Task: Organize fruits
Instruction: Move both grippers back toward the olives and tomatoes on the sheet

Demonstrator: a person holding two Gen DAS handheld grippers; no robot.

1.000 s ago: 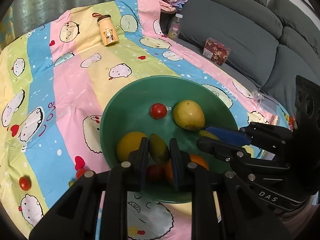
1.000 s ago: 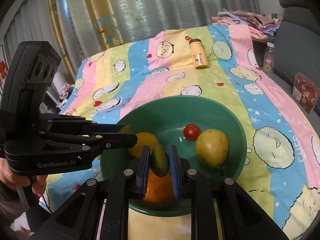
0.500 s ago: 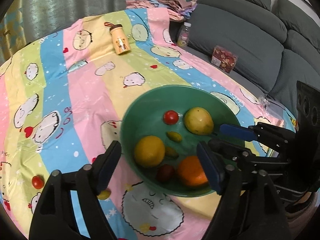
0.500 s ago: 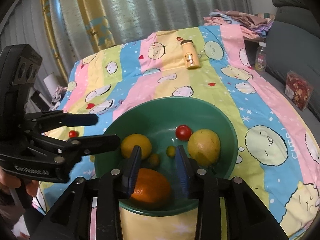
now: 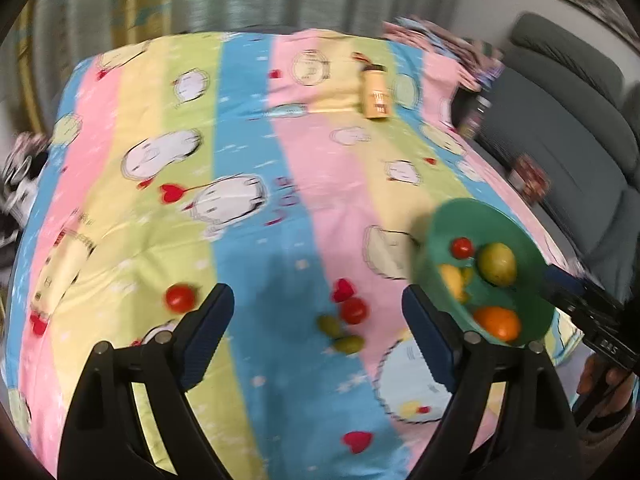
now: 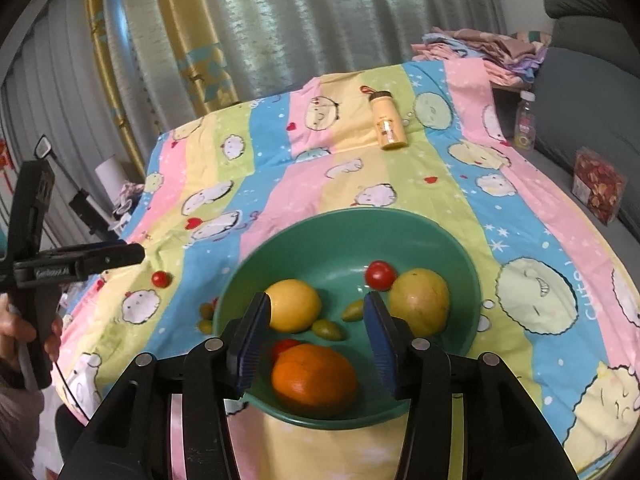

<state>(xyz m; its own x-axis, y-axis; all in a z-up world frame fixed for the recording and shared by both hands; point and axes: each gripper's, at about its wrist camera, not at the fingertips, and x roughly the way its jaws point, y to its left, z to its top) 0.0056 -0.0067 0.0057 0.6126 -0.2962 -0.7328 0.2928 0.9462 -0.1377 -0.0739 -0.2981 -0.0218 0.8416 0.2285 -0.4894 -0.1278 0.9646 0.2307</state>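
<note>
Right wrist view: right gripper [image 6: 316,336] spread wide, holding nothing, its blue pads over the near half of the round green bowl [image 6: 456,248]. Bowl contents, near to far: large orange [image 6: 314,375] at the near rim with a small red tomato [image 6: 282,347] just behind it; small green olive-shaped fruit [image 6: 329,329]; round yellow citrus [image 6: 294,305] on the left; small yellow-green oval fruit [image 6: 353,311]; yellow-green mango [image 6: 419,301] on the right; red cherry tomato [image 6: 380,275] touching the mango.

Left wrist view (blurred): left gripper [image 5: 318,334] also spread wide and empty, over the striped cartoon-print cloth [image 5: 248,208] left of the bowl. On the cloth between its fingers lie two green olive-shaped fruits [image 5: 340,334] and one red tomato [image 5: 354,310] just beside them. A second loose red tomato [image 5: 180,298] sits near the left finger. Far edge of the cloth: yellow bottle with brown cap [image 6: 387,125], lying down. Beyond the cloth's right edge: grey sofa [image 5: 568,136].
</note>
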